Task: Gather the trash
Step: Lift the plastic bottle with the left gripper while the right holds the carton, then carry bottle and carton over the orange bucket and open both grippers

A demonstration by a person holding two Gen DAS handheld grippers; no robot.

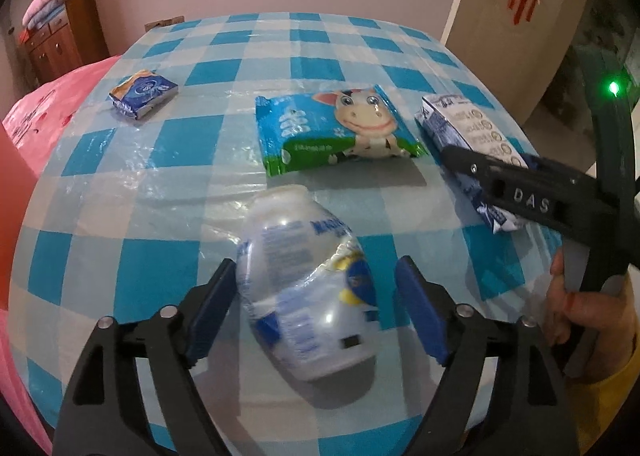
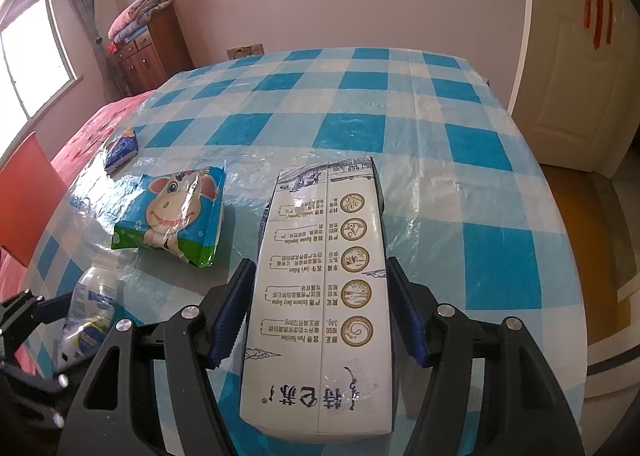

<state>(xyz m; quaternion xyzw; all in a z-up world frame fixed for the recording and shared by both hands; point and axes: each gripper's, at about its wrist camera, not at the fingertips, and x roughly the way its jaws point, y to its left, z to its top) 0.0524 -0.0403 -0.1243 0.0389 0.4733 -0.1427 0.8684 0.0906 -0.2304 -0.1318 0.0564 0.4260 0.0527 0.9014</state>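
Note:
A crushed clear plastic bottle (image 1: 304,296) with a blue-and-white label lies on the checked tablecloth (image 1: 280,47). It sits between the fingers of my left gripper (image 1: 316,268), which is open; the right pad stands apart from it. A white milk carton (image 2: 320,296) lies lengthwise between the blue pads of my right gripper (image 2: 320,264), and both pads press its sides. In the left wrist view the carton (image 1: 464,127) rests on the table's right side, with a right gripper finger (image 1: 520,191) across it. The bottle (image 2: 92,304) also shows at lower left of the right wrist view.
A green-and-blue wipes pack with a cartoon cow (image 1: 340,127) lies mid-table, and a small blue tissue pack (image 1: 144,93) lies further left. A person's hand (image 1: 576,304) holds the right gripper. A pink bed (image 1: 52,103) borders the table's left, a white door (image 2: 580,75) stands at the right.

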